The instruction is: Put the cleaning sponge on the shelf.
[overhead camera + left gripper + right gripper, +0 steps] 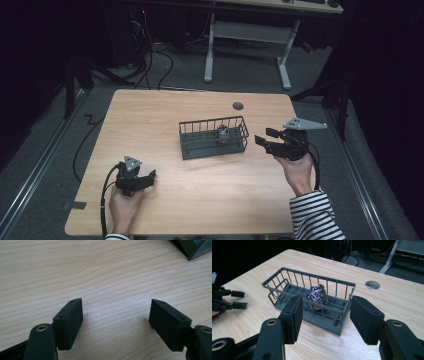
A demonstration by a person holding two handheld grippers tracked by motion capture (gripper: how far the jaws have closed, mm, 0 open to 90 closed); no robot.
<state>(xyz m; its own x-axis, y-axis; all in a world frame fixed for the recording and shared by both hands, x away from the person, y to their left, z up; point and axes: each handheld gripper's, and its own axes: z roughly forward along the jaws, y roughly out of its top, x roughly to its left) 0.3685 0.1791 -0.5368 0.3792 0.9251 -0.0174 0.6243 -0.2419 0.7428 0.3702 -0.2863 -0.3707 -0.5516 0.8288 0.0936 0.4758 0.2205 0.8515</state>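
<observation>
Wire basket is set mid-bench, w/ crumpled foil ball inside, nr its right end. Left gripper jaws are spread, low over bare wood. Right gripper jaws are spread, empty, just beside basket.

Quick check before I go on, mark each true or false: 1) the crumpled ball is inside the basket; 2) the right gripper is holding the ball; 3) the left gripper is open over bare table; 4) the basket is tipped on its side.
1) True: the crumpled foil-like ball sits inside the wire basket.
2) False: the right gripper is open with nothing between its jaws, short of the basket.
3) True: the left gripper is open above bare wooden table.
4) False: the basket stands upright on its base.
</observation>
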